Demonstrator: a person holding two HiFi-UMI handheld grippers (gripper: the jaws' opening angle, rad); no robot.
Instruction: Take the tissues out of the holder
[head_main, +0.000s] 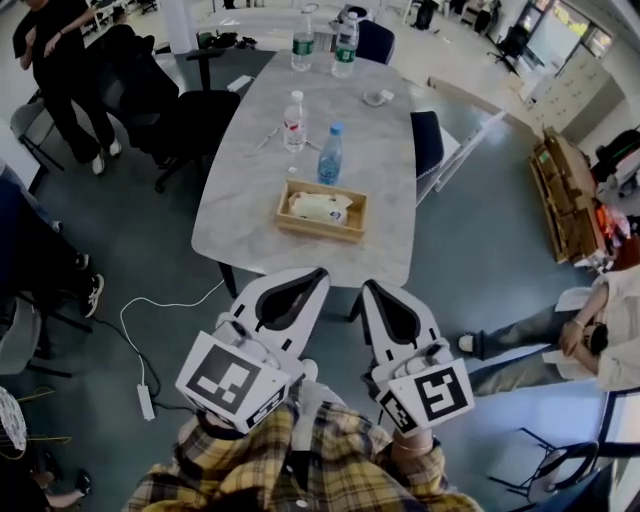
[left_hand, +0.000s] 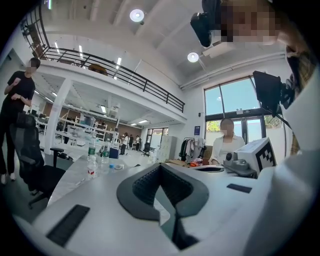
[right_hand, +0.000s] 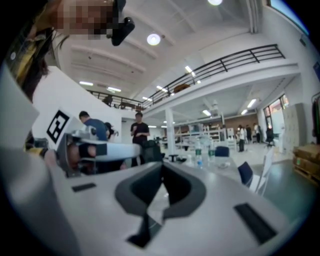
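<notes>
A shallow wooden holder (head_main: 285, 218) sits near the front edge of the grey marbled table (head_main: 390, 180), with a white pack of tissues (head_main: 320, 207) lying in it. My left gripper (head_main: 318, 273) and right gripper (head_main: 367, 286) are side by side close to my body, short of the table's near edge, pointing at the holder. Both are shut with nothing between the jaws. The left gripper view shows its jaws (left_hand: 160, 165) meeting at the tips. In the right gripper view the jaws (right_hand: 161, 164) are also together. The holder is hidden behind the jaws in both gripper views.
Two water bottles (head_main: 294, 120) (head_main: 331, 153) stand just behind the holder, and two more (head_main: 303, 45) are at the far end. A black office chair (head_main: 195, 115) stands left of the table, a blue chair (head_main: 427, 140) right. A seated person (head_main: 590, 330) is at right.
</notes>
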